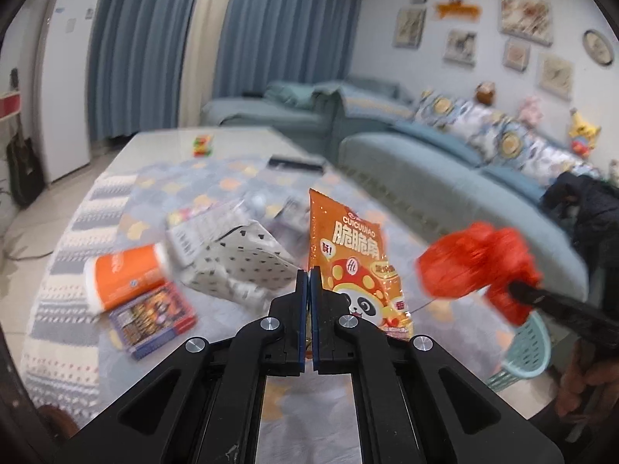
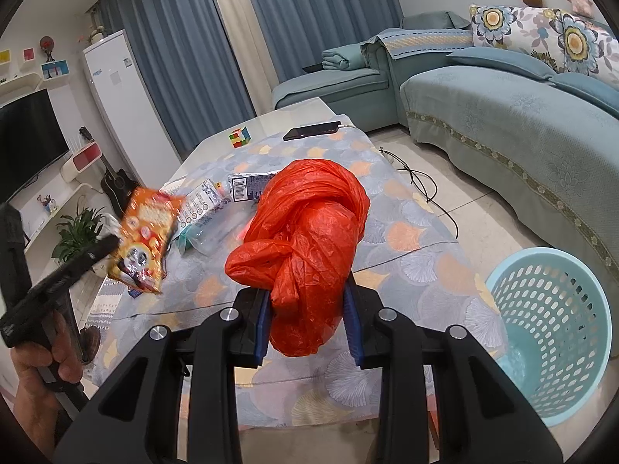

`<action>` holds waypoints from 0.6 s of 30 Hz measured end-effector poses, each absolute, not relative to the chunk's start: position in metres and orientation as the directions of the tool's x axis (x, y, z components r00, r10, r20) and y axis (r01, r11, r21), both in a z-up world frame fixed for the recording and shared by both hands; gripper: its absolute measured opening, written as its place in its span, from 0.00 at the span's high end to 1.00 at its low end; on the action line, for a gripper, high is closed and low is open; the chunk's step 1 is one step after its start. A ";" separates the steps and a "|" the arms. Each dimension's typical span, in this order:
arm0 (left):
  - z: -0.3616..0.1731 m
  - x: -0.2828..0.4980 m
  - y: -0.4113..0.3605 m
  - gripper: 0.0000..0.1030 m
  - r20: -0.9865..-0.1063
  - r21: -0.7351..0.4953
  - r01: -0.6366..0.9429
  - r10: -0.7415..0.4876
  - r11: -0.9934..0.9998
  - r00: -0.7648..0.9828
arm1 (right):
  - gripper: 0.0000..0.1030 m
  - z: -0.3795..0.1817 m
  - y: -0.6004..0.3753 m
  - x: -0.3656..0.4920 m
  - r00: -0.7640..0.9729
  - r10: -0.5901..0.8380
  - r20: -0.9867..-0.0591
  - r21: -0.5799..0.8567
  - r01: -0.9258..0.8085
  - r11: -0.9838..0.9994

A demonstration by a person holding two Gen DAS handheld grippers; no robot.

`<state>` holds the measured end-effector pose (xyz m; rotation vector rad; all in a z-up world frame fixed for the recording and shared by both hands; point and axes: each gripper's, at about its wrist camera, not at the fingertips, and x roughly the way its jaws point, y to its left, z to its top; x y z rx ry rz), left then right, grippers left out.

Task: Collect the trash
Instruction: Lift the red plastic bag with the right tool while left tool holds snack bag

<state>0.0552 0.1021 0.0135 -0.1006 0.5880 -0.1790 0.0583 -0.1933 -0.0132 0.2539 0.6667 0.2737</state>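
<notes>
Right wrist view: the right gripper (image 2: 307,319) clamps a knotted red plastic bag (image 2: 305,239) above the table's near edge; the left gripper (image 1: 308,282) pinches an orange snack packet (image 1: 350,259). The blue basket (image 2: 553,332) looks empty; wrappers (image 2: 216,197) remain mid-table.

Landmark: teal sofa (image 2: 503,123), L-shaped, with floral cushions (image 2: 541,34) along its back. Blue curtains (image 2: 185,46) hang behind its far end, a pale strip between the panels. Framed pictures (image 1: 524,17) on the wall above the sofa. White tall cabinet (image 2: 127,100) left of the curtains; television (image 2: 27,139) and guitar (image 2: 116,181) further left. Pale tiled floor (image 2: 476,224) in front of the sofa. Even indoor light.
</notes>
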 end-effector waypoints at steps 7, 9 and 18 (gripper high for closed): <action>0.020 0.052 0.116 1.00 -0.481 -0.331 0.260 -0.399 0.907 0.781 | 0.72 -0.012 -0.194 0.059 0.755 0.332 -0.566 0.321 -0.169 0.932; 0.025 0.049 0.124 1.00 -0.441 -0.381 0.278 -0.437 0.882 0.784 | 0.72 -0.013 -0.194 0.059 0.755 0.331 -0.566 0.318 -0.171 0.932; -0.009 0.071 0.114 1.00 -0.630 -0.246 0.143 -0.271 0.959 0.728 | 0.72 -0.013 -0.193 0.059 0.755 0.329 -0.568 0.316 -0.169 0.934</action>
